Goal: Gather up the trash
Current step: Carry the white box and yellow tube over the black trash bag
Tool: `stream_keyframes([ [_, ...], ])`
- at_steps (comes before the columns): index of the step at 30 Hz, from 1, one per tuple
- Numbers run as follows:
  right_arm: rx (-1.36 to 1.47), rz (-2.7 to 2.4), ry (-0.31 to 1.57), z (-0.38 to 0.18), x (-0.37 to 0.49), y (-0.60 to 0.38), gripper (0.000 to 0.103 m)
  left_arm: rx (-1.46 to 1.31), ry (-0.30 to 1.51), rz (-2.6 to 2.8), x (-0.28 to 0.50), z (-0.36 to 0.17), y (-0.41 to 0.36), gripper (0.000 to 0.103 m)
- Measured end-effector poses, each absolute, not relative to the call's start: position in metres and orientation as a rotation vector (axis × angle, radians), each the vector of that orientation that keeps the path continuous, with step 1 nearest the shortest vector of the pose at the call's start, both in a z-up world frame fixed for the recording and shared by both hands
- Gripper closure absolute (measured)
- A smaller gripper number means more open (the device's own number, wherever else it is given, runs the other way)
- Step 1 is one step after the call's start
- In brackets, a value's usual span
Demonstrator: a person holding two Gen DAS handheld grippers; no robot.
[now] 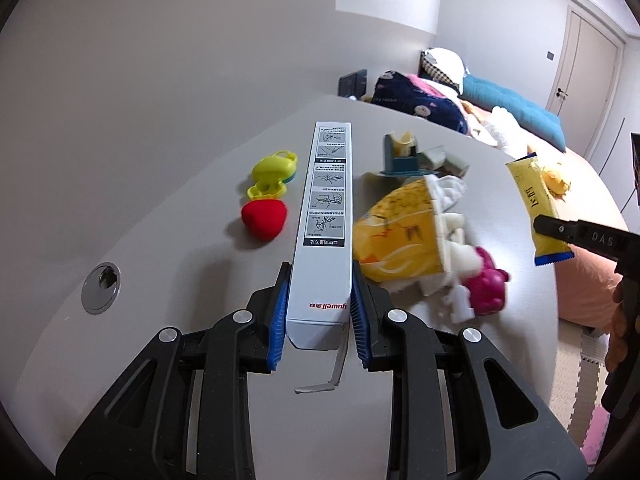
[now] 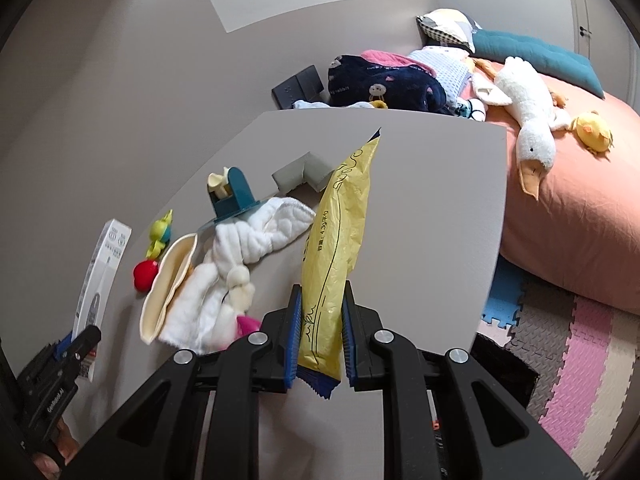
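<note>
The left hand-held gripper (image 1: 319, 312) clamps the near end of a long white yuwell box (image 1: 324, 220) in the lower centre of its view, the rest reaching out over the grey table (image 1: 180, 248). The right hand-held gripper (image 2: 320, 336) pinches a yellow sachet wrapper (image 2: 336, 240) near its blue bottom seal, the upper part standing free. Judged risks: the box, held at one end only, may pivot or slide out, and its loose flap could snag; the slick wrapper may slip or sag; either could sweep the yellow pouch with white cloth (image 1: 404, 232) or the red strawberry toy (image 1: 264, 218).
</note>
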State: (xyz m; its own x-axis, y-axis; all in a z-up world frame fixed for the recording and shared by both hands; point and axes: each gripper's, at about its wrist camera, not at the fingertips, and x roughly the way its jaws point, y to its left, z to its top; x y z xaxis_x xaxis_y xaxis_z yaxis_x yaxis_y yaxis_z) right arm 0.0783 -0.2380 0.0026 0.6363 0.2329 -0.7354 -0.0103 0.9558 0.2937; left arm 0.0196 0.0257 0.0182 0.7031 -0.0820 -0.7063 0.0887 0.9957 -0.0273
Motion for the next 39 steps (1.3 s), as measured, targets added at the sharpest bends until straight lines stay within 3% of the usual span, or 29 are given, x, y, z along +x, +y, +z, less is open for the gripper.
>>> stream_keyframes([
  [39, 0.272, 0.062, 0.807, 0.022, -0.028, -0.345, 0.084, 0.104, 0.783, -0.394, -0.017, 0.021, -0.148, 0.076],
])
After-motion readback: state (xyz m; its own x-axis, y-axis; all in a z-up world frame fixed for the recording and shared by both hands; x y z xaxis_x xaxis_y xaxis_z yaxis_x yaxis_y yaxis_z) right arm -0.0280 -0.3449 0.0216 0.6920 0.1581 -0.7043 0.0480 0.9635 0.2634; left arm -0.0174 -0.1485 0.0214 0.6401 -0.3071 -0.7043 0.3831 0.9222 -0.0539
